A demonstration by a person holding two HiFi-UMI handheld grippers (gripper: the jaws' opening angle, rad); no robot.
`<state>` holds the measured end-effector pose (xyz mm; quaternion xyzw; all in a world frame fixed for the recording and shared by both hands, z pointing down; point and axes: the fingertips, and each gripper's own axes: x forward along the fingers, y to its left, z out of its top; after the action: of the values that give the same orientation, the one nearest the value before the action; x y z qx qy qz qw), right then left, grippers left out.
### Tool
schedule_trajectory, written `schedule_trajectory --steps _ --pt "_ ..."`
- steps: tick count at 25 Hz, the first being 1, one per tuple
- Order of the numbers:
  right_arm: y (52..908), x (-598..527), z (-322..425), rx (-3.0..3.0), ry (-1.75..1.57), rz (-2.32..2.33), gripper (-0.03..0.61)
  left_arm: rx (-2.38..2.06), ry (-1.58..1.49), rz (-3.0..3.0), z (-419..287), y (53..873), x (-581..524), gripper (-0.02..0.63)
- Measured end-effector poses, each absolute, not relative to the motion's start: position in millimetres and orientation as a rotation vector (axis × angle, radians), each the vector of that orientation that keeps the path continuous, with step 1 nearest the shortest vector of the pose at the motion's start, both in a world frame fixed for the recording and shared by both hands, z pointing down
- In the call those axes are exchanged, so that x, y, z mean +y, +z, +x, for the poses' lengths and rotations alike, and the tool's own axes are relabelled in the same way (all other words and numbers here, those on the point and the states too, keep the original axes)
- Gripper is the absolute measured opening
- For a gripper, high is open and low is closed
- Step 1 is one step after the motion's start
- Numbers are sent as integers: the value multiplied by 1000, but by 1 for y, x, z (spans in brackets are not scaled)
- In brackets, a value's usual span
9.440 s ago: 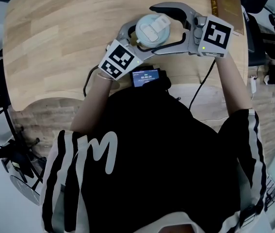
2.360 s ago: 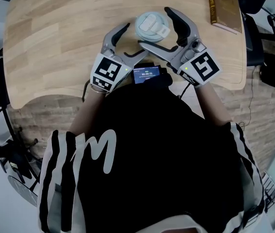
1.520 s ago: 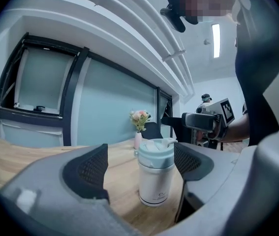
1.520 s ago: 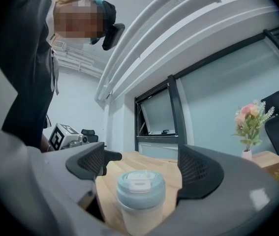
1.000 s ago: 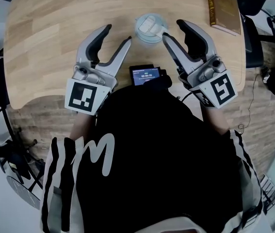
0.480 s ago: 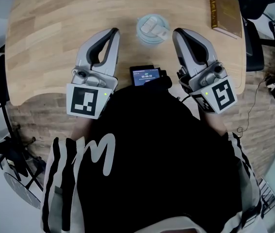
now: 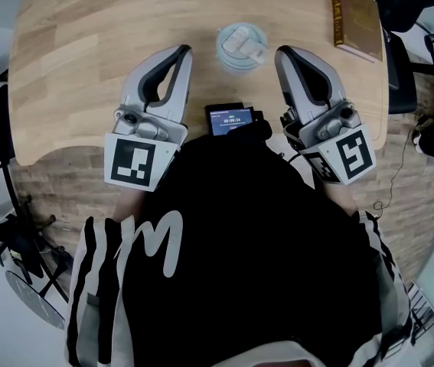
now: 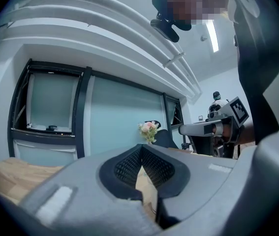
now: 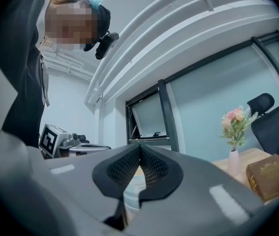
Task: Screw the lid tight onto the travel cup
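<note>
Travel cup (image 7: 239, 50) is standing upright on the wooden table (image 7: 79, 44), out toward the far side from the person, with its pale lid (image 7: 241, 38) sitting on top. How tight that lid is, can't tell from up here. Nobody's touching it right now. The left gripper (image 7: 184, 51) is parked just to the left of the cup and the right gripper (image 7: 281, 53) just to the right, both lying roughly level, with a bit of bare wood between each one and the cup. Both have their jaws closed all the way: in the left gripper view the ribbed black pads (image 8: 129, 163) meet at the tips with nothing pinched, only a sliver of table showing through the gap lower down. It's the same in the right gripper view, where the tips are together and empty and you can see a bit of the cup peeking through below them. A small screen (image 7: 229, 118) sits at the near edge of the table between the two grippers, and a brown book (image 7: 357, 20) lies off at the far right corner. The right gripper view also catches a vase of flowers (image 9: 234, 132) and an office chair (image 9: 273, 124) by that book.
</note>
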<state>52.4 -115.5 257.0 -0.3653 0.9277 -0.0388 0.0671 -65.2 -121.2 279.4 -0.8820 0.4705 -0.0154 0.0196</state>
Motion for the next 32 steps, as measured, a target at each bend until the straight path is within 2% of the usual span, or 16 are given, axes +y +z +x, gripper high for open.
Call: schedule_trajectory --steps 16,32 --pt "239 -108 50 2802 -19 -1105 -2 1426 -39 -2769 -61 280 -119 2" --pt "234 -103 50 2776 -67 -1087 -1 1411 -38 -2777 -59 278 -114 2"
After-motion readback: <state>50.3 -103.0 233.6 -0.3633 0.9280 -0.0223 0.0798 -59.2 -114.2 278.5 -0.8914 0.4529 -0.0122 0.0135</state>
